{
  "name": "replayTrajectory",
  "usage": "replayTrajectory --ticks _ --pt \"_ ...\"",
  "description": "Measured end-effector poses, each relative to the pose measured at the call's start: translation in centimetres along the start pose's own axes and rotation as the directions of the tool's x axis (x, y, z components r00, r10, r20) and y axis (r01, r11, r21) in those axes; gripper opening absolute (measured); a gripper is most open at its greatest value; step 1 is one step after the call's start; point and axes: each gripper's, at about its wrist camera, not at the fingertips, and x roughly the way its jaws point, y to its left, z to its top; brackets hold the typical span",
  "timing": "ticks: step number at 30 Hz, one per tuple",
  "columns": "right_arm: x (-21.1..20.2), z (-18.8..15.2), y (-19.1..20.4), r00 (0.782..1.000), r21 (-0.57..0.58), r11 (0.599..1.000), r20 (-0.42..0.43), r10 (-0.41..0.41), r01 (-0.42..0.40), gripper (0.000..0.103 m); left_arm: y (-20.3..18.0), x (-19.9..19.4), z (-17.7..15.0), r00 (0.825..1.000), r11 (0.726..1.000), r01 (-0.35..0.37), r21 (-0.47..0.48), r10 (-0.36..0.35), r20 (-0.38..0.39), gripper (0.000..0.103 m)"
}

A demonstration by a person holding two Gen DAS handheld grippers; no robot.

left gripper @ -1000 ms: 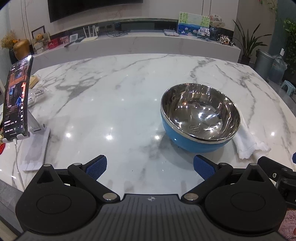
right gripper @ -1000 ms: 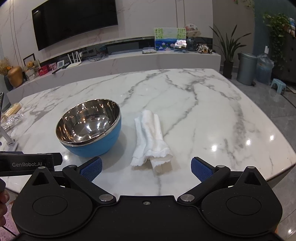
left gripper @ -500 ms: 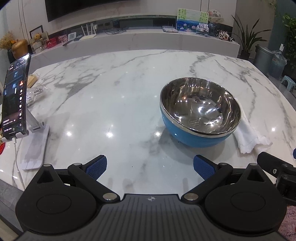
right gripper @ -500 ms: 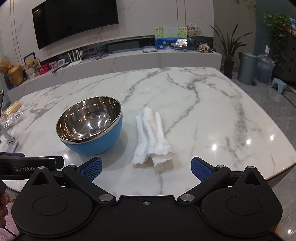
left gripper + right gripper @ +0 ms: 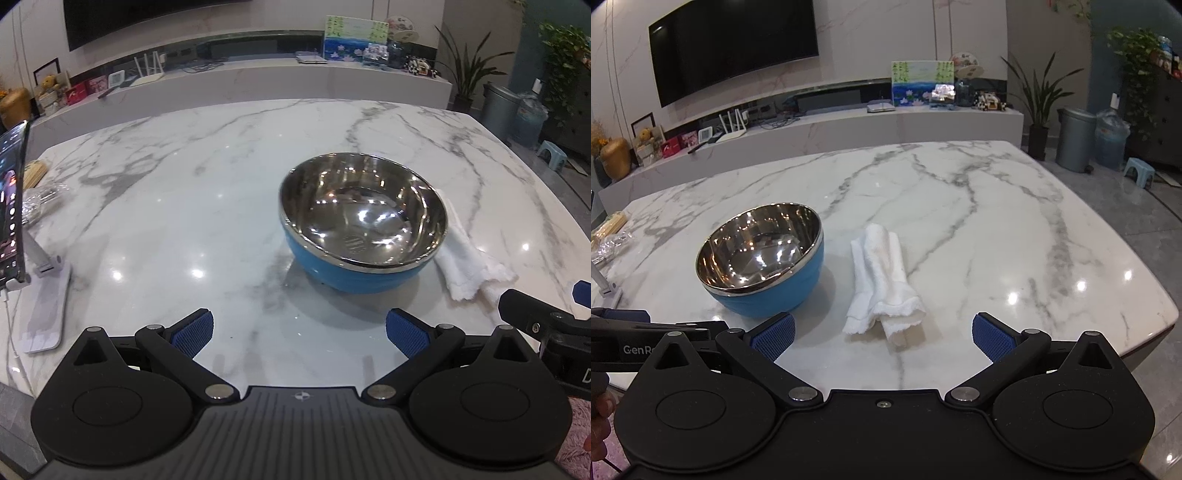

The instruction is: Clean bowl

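Bowl sits upright on the desk, white cloth just beside it at 3 o'clock — handy for wiping. Left tool and right tool hover near, both spread wide, empty.

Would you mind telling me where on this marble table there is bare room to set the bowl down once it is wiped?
Bare marble table lies right of the white towel and behind the blue bowl. Another bare patch lies between the bowl and the phone stand. Crowded: bowl and towel side by side, and the left edge with phone and wrappers.
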Motion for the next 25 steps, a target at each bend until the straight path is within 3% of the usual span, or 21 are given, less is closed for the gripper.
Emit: replayTrajectory --ticks 25 --pt "-0.7 -0.5 -1.2 0.999 0.043 0.998 0.000 -0.040 0.040 0.102 -0.9 0.1 0.1 1.000 0.999 0.029 0.031 -0.029 -0.002 0.101"
